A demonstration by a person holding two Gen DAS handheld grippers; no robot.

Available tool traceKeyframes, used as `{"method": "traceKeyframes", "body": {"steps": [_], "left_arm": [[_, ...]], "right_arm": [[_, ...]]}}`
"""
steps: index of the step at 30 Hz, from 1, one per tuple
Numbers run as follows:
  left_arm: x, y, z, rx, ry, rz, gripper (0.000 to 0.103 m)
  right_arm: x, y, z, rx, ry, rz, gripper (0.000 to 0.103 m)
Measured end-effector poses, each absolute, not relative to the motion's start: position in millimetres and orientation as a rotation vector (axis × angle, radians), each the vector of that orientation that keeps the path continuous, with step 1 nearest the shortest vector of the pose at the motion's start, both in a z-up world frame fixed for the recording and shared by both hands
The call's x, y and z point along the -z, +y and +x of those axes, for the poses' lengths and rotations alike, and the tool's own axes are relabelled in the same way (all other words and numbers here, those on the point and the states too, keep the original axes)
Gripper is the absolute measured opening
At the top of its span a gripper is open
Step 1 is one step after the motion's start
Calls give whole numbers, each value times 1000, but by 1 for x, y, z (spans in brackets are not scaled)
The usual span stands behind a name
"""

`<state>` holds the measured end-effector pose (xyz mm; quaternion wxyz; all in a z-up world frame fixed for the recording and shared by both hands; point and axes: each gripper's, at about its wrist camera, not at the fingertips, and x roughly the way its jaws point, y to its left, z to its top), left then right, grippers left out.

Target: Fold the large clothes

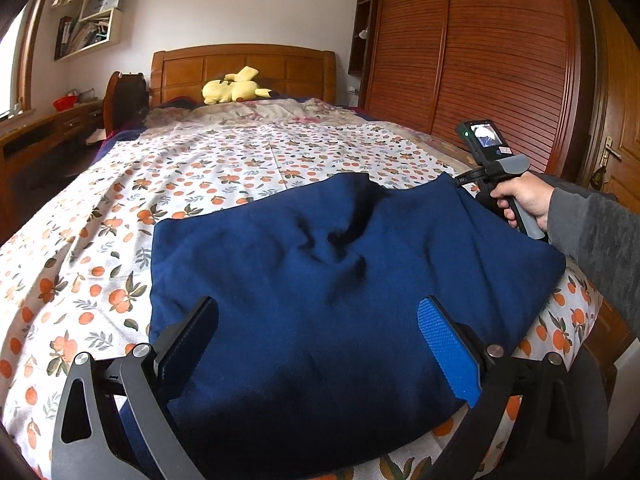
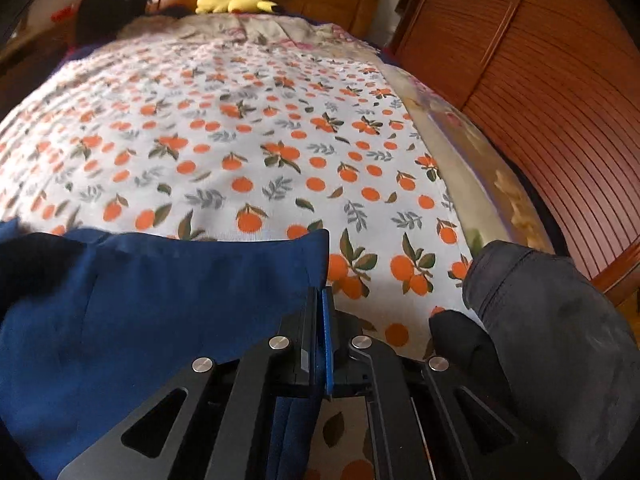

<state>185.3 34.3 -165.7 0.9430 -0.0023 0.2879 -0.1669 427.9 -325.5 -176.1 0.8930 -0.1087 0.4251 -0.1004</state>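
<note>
The blue garment (image 1: 320,280) lies partly folded on the bed (image 1: 100,272), near its foot, with rumples across its middle. The right gripper (image 2: 320,304) has its jaws clenched on the garment's far right edge, while the left gripper (image 1: 320,324) hovers over the near part with its jaws spread wide and nothing between them. To fold well, I judge the left should pinch the matching corner on its own side first, so both edges lift together, level and taut, and the rumples pull flat before the cloth is laid over.
</note>
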Motion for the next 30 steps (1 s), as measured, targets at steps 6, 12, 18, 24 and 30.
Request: {"method": "traceKeyframes", "body": {"steps": [6,12,18,24,30], "left_arm": [[164,38,184,335,583,-8,100],[163,37,181,333,576,-2,100],[160,34,177,336,568,3,100],[160,34,177,335,567,4,100],[158,34,170,322,555,6,100]], "right_arm": [[152,-314,409,157,823,-239,18],[120,-284,361,-16,754,-259,30],[123,-248,297,-179,746,-257,37],[151,-225,254,-268,787,-263,40],[169,-198,218,-357,789,-261,48]]}}
